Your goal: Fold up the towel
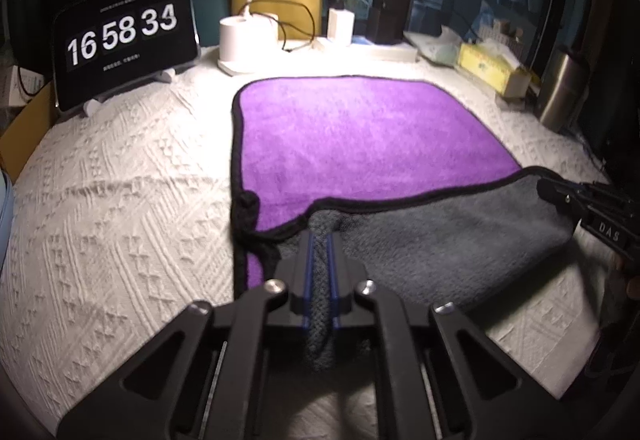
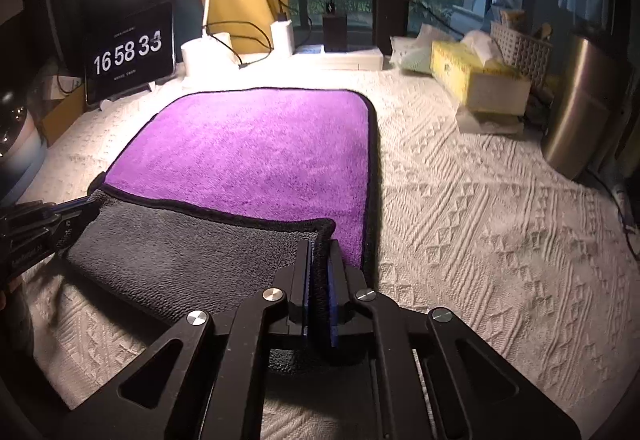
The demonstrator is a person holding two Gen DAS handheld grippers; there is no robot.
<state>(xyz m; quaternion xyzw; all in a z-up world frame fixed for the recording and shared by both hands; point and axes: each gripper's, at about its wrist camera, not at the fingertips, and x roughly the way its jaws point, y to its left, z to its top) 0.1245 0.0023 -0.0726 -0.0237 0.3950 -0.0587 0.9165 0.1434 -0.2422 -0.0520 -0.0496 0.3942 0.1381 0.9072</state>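
A purple towel (image 1: 360, 136) with black trim and a grey underside lies on the white textured cloth; it also shows in the right wrist view (image 2: 256, 152). Its near edge is lifted and turned over, showing grey (image 1: 440, 236). My left gripper (image 1: 320, 240) is shut on the near left corner of the towel. My right gripper (image 2: 320, 248) is shut on the near right corner. Each gripper shows in the other's view, the right one at the right edge (image 1: 588, 200) and the left one at the left edge (image 2: 52, 220).
A tablet clock (image 1: 124, 40) stands at the back left. A white lamp base (image 1: 240, 40) with cables is behind the towel. A yellow tissue box (image 2: 476, 80), a white basket (image 2: 520, 48) and a steel flask (image 2: 580, 100) stand at the back right.
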